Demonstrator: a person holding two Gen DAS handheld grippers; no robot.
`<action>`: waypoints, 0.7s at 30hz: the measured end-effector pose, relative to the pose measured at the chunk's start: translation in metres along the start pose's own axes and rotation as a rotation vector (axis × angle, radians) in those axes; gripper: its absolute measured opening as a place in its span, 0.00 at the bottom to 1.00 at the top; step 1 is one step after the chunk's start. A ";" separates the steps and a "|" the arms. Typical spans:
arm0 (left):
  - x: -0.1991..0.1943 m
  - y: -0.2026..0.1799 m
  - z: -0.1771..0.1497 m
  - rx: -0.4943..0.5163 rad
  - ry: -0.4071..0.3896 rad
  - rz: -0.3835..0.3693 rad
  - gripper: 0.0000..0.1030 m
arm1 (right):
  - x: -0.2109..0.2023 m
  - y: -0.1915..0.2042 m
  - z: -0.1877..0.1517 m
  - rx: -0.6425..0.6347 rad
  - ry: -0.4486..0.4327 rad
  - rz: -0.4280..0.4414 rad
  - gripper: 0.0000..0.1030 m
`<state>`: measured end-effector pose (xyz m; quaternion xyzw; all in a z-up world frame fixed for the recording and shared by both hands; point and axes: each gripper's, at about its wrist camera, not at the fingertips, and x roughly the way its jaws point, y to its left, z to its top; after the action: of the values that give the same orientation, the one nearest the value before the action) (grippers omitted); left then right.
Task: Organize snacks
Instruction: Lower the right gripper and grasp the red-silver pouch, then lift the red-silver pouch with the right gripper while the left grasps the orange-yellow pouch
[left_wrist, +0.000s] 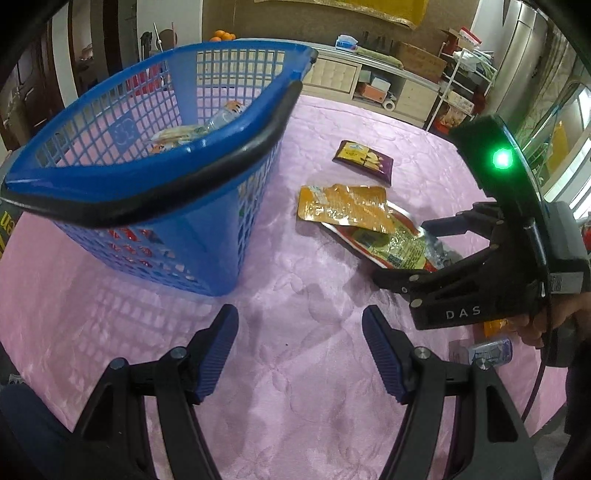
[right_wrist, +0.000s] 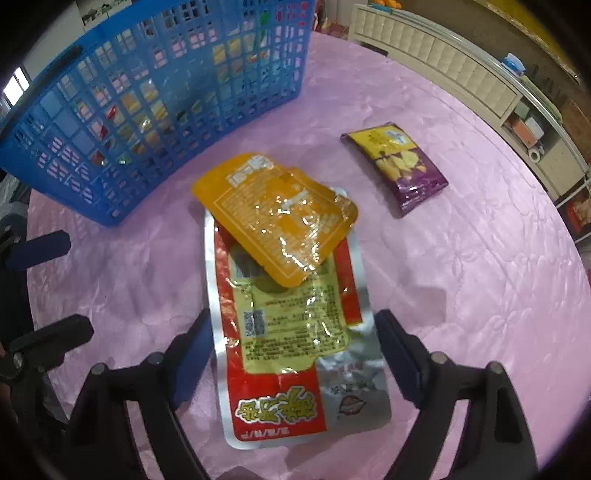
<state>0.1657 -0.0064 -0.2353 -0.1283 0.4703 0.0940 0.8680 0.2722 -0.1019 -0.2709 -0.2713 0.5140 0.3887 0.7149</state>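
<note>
A red and silver snack packet (right_wrist: 280, 369) lies flat on the pink tablecloth (right_wrist: 461, 277). An orange packet (right_wrist: 277, 214) overlaps its far end. My right gripper (right_wrist: 291, 332) points down over the red packet, open, one finger at each long edge; the pads do not visibly press. In the left wrist view the same right gripper (left_wrist: 402, 251) straddles the red packet (left_wrist: 397, 245) beside the orange packet (left_wrist: 343, 206). My left gripper (left_wrist: 299, 332) hangs open over bare cloth, nothing between its fingers. The blue mesh basket (left_wrist: 147, 192) stands just ahead of it, several snacks inside.
A purple and yellow packet (right_wrist: 399, 166) lies alone beyond the orange one. A small blue and white packet (left_wrist: 487, 350) sits near the table's right edge, behind the person's hand. The basket (right_wrist: 147, 92) stands at the far left; a low cabinet (right_wrist: 443, 74) stands beyond the table.
</note>
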 end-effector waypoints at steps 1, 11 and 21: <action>0.001 0.000 0.001 0.004 -0.001 0.003 0.65 | -0.001 0.000 -0.001 0.000 -0.007 -0.006 0.81; 0.002 0.000 0.006 -0.010 -0.002 -0.002 0.65 | -0.012 0.000 -0.021 0.009 -0.037 0.008 0.53; 0.005 -0.012 0.011 0.015 0.008 -0.027 0.65 | -0.024 0.010 -0.065 0.053 -0.062 -0.015 0.47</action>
<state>0.1806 -0.0137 -0.2325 -0.1283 0.4726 0.0784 0.8684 0.2258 -0.1536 -0.2694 -0.2438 0.4995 0.3777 0.7405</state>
